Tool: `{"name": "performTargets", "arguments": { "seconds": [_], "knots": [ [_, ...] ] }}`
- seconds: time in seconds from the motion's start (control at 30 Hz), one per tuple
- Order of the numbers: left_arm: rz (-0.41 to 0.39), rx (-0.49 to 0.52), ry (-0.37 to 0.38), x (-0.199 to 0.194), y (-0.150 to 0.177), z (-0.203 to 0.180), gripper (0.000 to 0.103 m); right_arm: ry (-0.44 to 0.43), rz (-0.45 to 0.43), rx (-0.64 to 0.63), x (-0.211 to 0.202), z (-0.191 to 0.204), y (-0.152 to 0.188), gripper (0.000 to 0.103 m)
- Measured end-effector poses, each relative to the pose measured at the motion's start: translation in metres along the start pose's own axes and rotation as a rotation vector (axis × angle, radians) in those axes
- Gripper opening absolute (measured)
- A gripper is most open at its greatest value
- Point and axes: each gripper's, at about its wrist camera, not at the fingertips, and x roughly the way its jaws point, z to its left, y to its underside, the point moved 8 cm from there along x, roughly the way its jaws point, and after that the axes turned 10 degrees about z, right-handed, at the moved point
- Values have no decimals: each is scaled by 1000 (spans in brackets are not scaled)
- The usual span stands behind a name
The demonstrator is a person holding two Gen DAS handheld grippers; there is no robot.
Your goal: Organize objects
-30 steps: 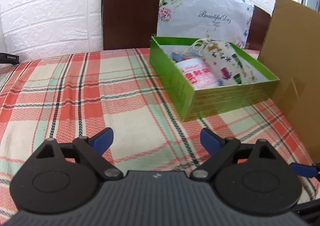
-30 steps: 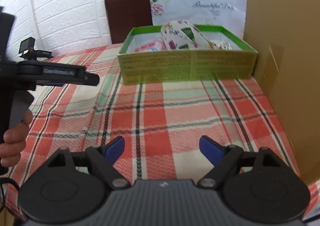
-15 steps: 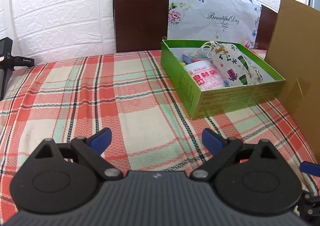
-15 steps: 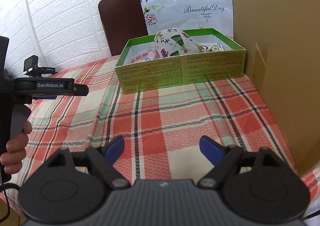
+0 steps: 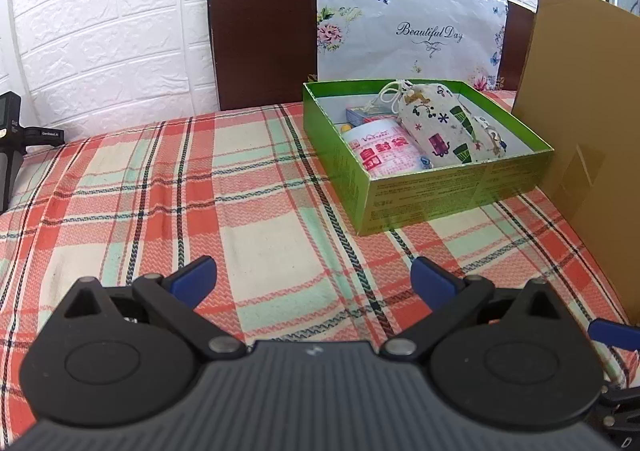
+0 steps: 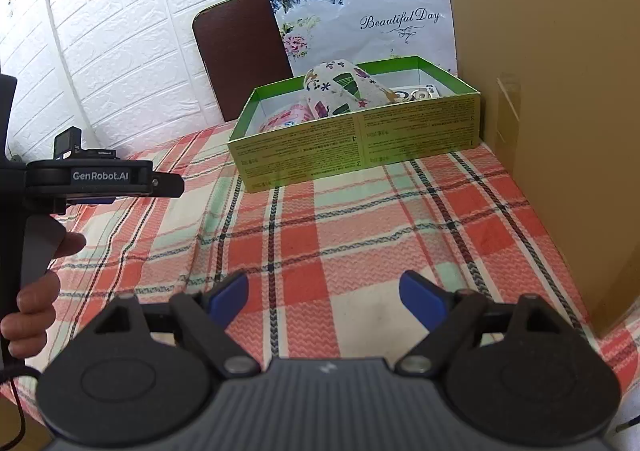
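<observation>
A green open box (image 5: pixel 452 193) (image 6: pixel 360 149) stands on the plaid tablecloth at the far right. Inside it lie a printed drawstring pouch (image 5: pixel 440 123) (image 6: pixel 340 85), a pink-and-white packet (image 5: pixel 386 155) (image 6: pixel 286 119) and smaller items. My left gripper (image 5: pixel 314 277) hovers over bare cloth well short of the box, its jaws opening wide with nothing between them. My right gripper (image 6: pixel 324 293) is open and empty too, also over the cloth short of the box. In the right wrist view a hand (image 6: pixel 32 303) holds the left gripper's handle at the left edge.
A tall cardboard sheet (image 5: pixel 580 131) (image 6: pixel 560 91) stands along the table's right side, against the box. A dark chair back (image 5: pixel 262 35) and a floral bag (image 5: pixel 404 27) lean at the white brick wall behind. A black device (image 5: pixel 16 135) sits at the far left.
Both grippers have drawn back and a little up from the box, which now looks smaller and farther. The left jaws have spread slightly wider.
</observation>
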Motion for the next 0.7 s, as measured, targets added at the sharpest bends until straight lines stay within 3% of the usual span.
{"name": "performTargets", "arguments": {
  "seconds": [0.2, 0.5, 0.7],
  "knots": [
    [-7, 6, -36, -4, -2, -2, 103, -6, -3, 14, 1, -2, 1, 86],
    [-41, 23, -18, -29, -13, -10, 103, -5, -10, -3, -4, 0, -14, 87],
    [-122, 33, -35, -66, -46, -24, 103, -15, -3, -94, -20, 11, -41, 103]
  ]
}}
